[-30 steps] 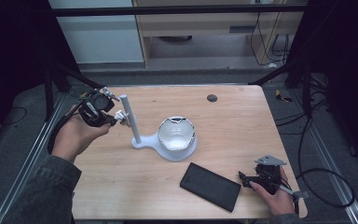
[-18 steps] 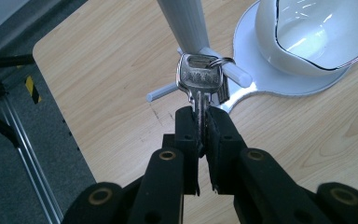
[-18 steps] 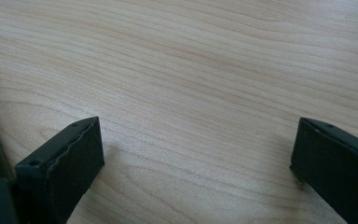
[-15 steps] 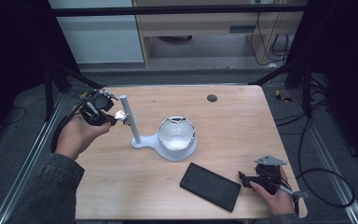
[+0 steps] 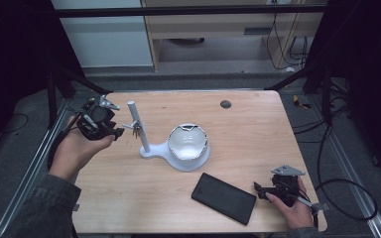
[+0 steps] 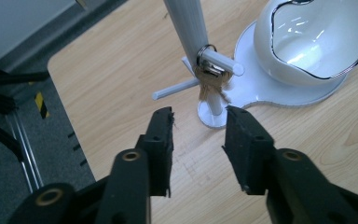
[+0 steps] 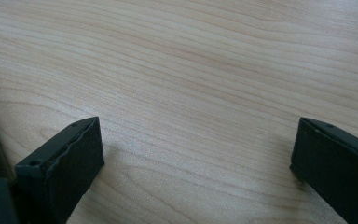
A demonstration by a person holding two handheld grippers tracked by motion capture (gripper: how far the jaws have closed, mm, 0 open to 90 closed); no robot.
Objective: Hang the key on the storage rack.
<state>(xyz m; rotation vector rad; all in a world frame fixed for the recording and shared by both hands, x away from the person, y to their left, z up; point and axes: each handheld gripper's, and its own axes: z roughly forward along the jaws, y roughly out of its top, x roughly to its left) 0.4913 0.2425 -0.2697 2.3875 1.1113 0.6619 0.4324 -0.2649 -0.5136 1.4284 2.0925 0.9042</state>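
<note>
Just opened, left gripper (image 6: 198, 130) off keys (image 6: 209, 84)

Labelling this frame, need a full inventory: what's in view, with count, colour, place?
table: 1, light wood, centre
key stand: 1, white post with pegs on a flat base, left of centre
keys: 1 bunch, brass on a silver ring, hanging from a stand peg
bowl: 1, white with chrome rim, on the stand's base
phone: 1, black, flat on the table, front right
small round thing: 1, dark, far side
left tongs: black, just been opening, nothing between them, facing the keys
right tongs: black, open, low over bare wood
hands: 2, one per tongs
</note>
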